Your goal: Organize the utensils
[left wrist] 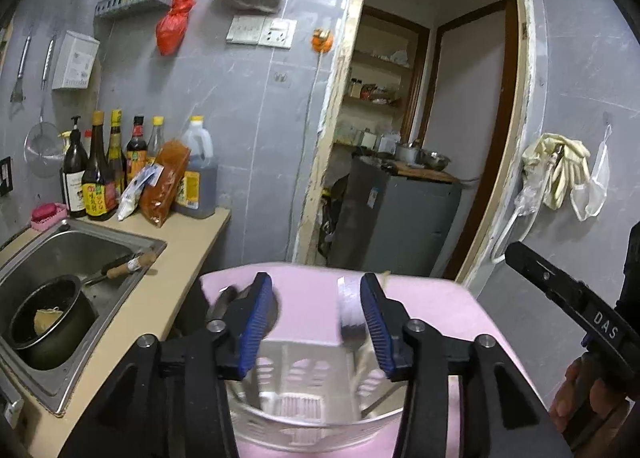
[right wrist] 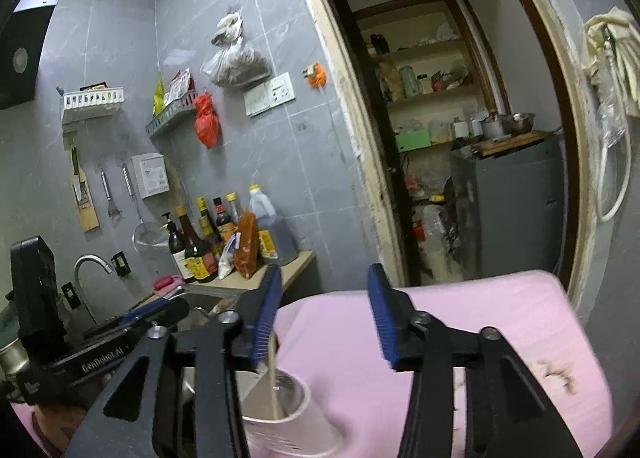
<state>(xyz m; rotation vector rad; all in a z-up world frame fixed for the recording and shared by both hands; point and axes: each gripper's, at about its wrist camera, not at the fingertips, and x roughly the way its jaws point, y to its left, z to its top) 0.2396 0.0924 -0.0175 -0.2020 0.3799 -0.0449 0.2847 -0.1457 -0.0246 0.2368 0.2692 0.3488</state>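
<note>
1. In the left wrist view, the left gripper (left wrist: 316,322) fills the bottom of the frame; its blue fingers (left wrist: 256,322) stand apart and nothing is pressed between them.
2. Just under them, at the bottom centre, is a white holder (left wrist: 296,410) with slotted walls, on a pink surface (left wrist: 432,306). A spoon (left wrist: 350,318) stands in it, its bowl close to the right finger, and pale chopsticks (left wrist: 362,362) lean beside it.
3. In the right wrist view, the right gripper (right wrist: 324,318) has its fingers (right wrist: 384,322) apart too, with nothing between them. The holder (right wrist: 288,430) is at the bottom, left of centre, with a chopstick (right wrist: 274,378) rising from it.
4. The other gripper and a hand (left wrist: 576,398) show at the lower right edge of the left view.
5. Farther, at the left of the left view, a sink (left wrist: 80,250) holds a dark pot (left wrist: 48,322).
6. Behind it, bottles (left wrist: 100,170) stand against the tiled wall.
7. Farthest, a doorway (left wrist: 420,138) opens on shelves.
</note>
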